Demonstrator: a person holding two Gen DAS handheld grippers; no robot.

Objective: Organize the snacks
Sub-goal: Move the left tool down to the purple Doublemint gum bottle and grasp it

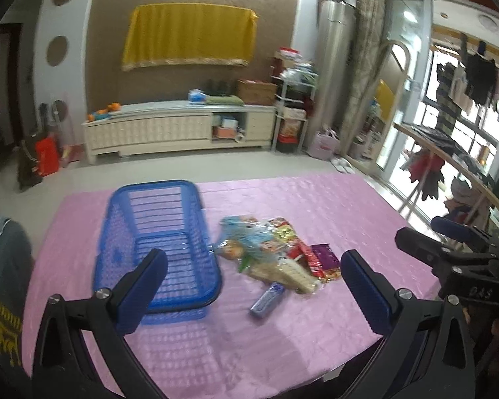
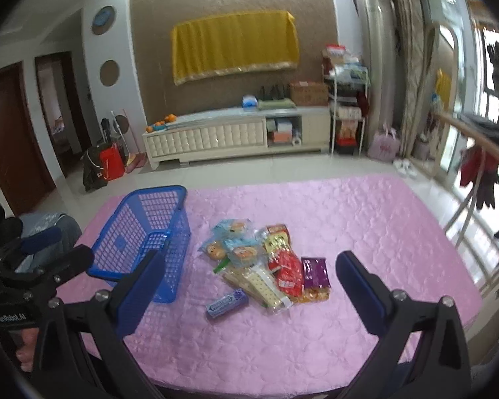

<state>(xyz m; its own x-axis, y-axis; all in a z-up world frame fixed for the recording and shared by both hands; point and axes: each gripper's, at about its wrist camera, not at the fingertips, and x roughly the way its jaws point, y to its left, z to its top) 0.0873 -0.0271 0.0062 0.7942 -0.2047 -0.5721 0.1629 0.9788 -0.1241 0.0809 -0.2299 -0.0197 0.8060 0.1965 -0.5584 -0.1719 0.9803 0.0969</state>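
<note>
Left gripper [image 1: 254, 282]: fingers spread wide, holding nothing, above the near edge of the pink tablecloth [image 1: 332, 206].
Right gripper [image 2: 249, 282]: likewise spread and holding nothing.
Snacks [image 2: 266, 262]: heaped mid-table, just right of the blue basket [image 2: 143, 232], which looked bare.
Best first pick: probably the gum pack [image 2: 226, 304], lying at the pile's near edge.
Approach: I'd have come down straight, pinching its narrow sides.

Both grippers, left [image 1: 254, 284] & right [image 2: 249, 282], held level, fingers spread wide, gripping nothing.
</note>
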